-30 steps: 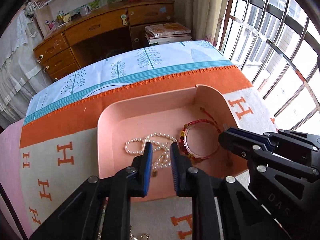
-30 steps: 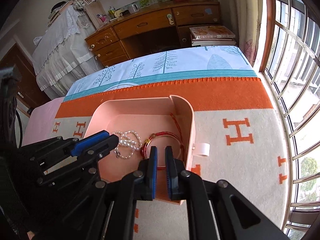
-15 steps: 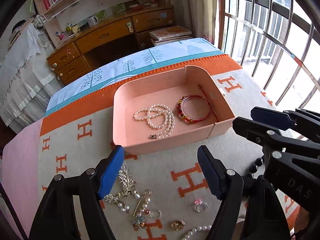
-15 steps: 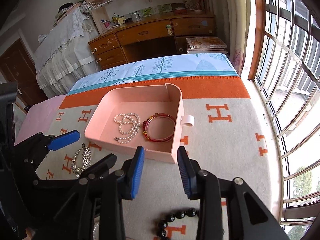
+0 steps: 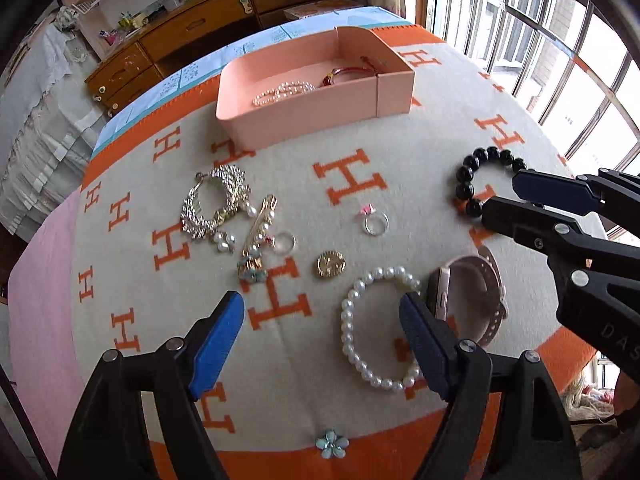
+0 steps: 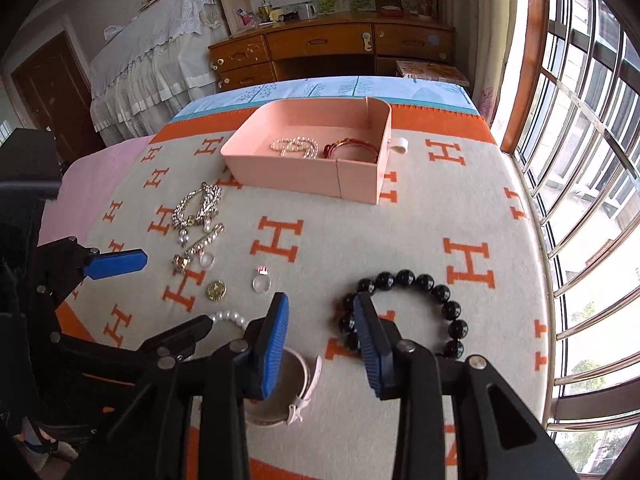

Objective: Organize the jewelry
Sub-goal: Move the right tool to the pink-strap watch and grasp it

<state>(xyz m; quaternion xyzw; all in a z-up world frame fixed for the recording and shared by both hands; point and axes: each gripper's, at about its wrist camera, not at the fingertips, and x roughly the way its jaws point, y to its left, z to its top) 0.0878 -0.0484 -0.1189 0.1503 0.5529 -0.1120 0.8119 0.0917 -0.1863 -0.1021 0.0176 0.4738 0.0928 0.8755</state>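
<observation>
Two pieces already lie inside the open salmon-pink cardboard box (image 6: 304,168) at the far side of the spread: a coiled string of small white pearls (image 6: 295,146) and, just beside it, a red beaded bangle (image 6: 351,148). By my reckoning that leaves most of the job undone, for the rest sits loose on the cloth nearer to me: a glittering rhinestone brooch (image 5: 214,204), a gold pin with pearl drops (image 5: 260,236), a silver ring with a pink stone (image 5: 374,222), a round gold coin-like charm (image 5: 331,265), a white pearl bracelet (image 5: 378,326), a pink-strapped wristwatch (image 5: 468,300), a black bead bracelet (image 6: 408,312) and a small pale-blue flower charm (image 5: 331,443) near the hem. The left gripper (image 5: 320,338) hangs released over the cloth beside the pearl bracelet, its jaws having just been opening with nothing between them; the right gripper (image 6: 320,342) stands partly parted and empty, its right finger over the near arc of the black beads. Everything rests on a cream woollen blanket with orange H motifs and an orange border (image 6: 400,232), apparently on a bed rather than a table, with a pale-blue tree-print sheet (image 6: 340,90) beyond. Behind stand a wooden desk with drawers (image 6: 332,48), a lace-draped piece of furniture (image 6: 160,48) and a barred window (image 6: 580,120).
</observation>
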